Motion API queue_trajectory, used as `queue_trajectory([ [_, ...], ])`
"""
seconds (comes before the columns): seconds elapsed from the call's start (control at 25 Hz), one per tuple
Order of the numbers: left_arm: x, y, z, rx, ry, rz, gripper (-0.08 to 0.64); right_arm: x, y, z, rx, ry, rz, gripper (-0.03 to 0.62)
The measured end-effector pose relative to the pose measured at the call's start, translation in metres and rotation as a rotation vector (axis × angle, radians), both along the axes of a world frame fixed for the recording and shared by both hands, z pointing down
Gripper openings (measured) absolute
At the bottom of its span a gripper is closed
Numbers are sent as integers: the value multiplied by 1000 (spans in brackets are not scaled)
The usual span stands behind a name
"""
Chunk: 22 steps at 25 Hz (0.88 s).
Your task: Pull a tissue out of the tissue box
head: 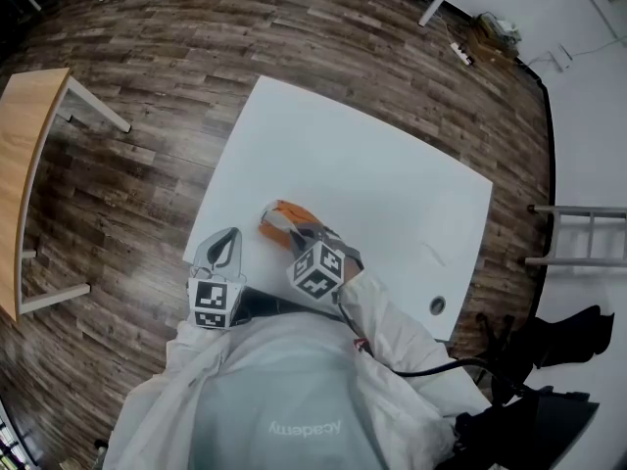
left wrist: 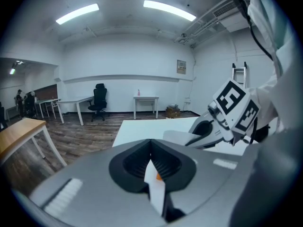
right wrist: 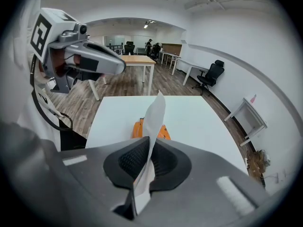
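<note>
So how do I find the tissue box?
Look for the big white rectangular table on the dark wooden floor. Near the edge closest to the person in the white jacket sits a small orange tissue box. It is the only orange thing on that plain white top.

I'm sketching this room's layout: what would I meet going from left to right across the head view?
Wooden table → left tongs → orange tissue box → ladder.

Left gripper (head: 227,235), jaws together, and right gripper (head: 289,231), clamped on a tissue (right wrist: 155,112), tilt downward side by side at the near edge of the surface (head: 372,164).
</note>
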<state>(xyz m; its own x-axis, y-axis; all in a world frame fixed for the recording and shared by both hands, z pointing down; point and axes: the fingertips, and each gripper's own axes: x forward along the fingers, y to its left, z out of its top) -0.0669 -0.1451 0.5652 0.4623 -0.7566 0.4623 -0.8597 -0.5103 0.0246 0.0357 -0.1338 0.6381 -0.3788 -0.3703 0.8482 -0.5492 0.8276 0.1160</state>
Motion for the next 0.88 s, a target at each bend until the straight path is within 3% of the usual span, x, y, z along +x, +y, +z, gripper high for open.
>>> queue_trajectory([
  [0.28, 34, 12, 23, -86, 75, 82, 0, 7, -4, -6, 8, -8, 22, 9],
  [0.48, 50, 10, 36, -166, 184, 75, 0, 12, -10, -9, 18, -6, 34, 9],
  [0.88, 68, -2, 45, -201, 207, 100, 0, 28, -23, -13, 33, 13, 73, 8],
])
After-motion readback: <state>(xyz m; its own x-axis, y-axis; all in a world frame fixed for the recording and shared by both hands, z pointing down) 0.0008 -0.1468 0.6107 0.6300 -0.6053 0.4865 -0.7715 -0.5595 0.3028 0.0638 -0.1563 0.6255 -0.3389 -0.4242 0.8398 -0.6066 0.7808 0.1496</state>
